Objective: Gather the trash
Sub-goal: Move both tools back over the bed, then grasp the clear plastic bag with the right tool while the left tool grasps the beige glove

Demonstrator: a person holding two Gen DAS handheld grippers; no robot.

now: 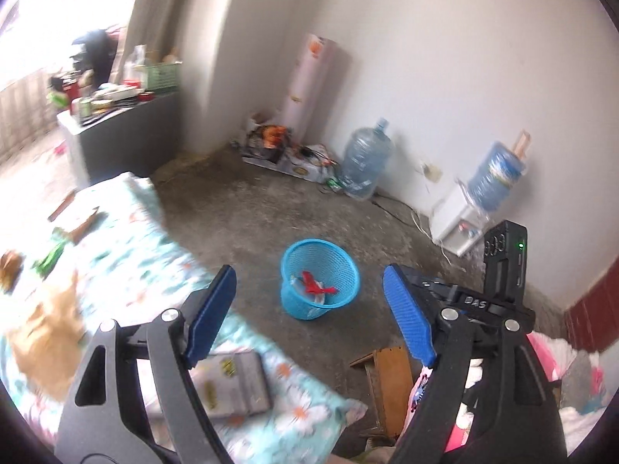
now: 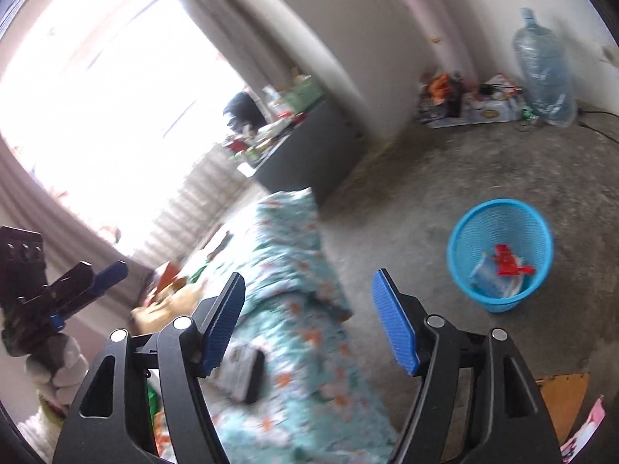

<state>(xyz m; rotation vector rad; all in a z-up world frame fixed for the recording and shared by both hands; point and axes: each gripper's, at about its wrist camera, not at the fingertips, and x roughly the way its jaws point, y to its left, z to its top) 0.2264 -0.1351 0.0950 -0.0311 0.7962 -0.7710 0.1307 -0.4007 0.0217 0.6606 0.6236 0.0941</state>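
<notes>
Bare concrete floor (image 1: 247, 208) lies open all round the blue mesh basket (image 1: 320, 276), whose mouth faces up unobstructed, scraps low inside. At 9 o'clock of it the floral-quilted bed (image 1: 127, 255) walls off that side, littered with wrappers and a grey pouch (image 1: 236, 382); at 6 o'clock a wooden stool (image 1: 387, 382) crowds the near floor. Along the wall, 12 to 2 o'clock: clutter pile (image 1: 278, 147), water jug (image 1: 365, 162), dispenser (image 1: 460, 224) with trailing cords.
</notes>
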